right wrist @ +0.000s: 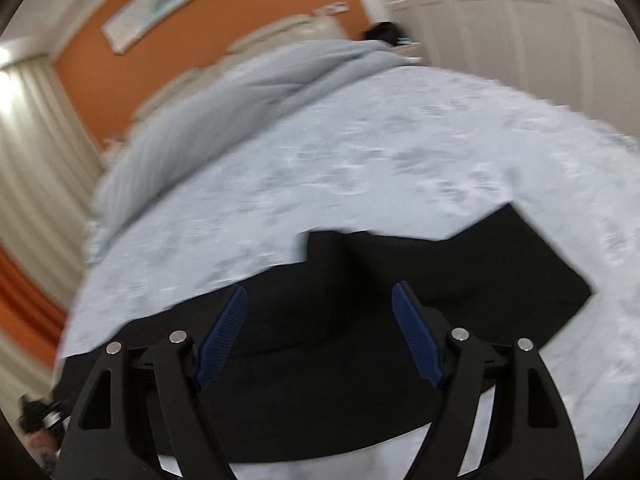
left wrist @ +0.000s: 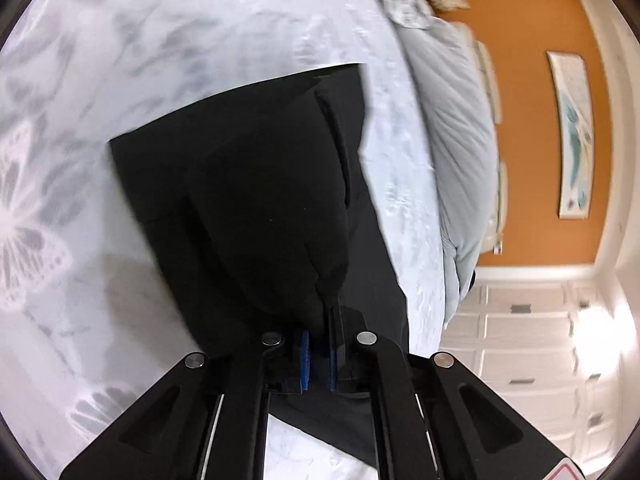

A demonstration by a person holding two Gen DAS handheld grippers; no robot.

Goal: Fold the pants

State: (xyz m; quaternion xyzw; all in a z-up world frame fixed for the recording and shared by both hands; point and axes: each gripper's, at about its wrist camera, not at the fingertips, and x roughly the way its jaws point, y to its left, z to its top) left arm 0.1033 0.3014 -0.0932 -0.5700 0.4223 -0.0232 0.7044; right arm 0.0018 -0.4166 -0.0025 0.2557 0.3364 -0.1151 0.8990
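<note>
Black pants (left wrist: pixel 240 184) lie partly folded on a pale blue bedsheet (left wrist: pixel 160 40). In the left wrist view a raised fold of the dark cloth bunches right at my left gripper (left wrist: pixel 319 336). Its blue pads (left wrist: pixel 306 354) stand nearly together and pinch that cloth, and the fingertips are hidden under it. In the right wrist view the pants (right wrist: pixel 460 272) spread across the lower half, with one folded end reaching right. My right gripper (right wrist: pixel 320 291) hovers over them with its blue pads (right wrist: pixel 222 340) wide apart and nothing pressed between them.
The sheet (right wrist: pixel 360 152) carries a faint butterfly print. A rolled grey-blue duvet (right wrist: pixel 224 92) lies at the head of the bed below an orange wall (left wrist: pixel 532 120) with a framed picture (left wrist: pixel 574 136). White wardrobe doors (left wrist: pixel 528 340) stand beside the bed.
</note>
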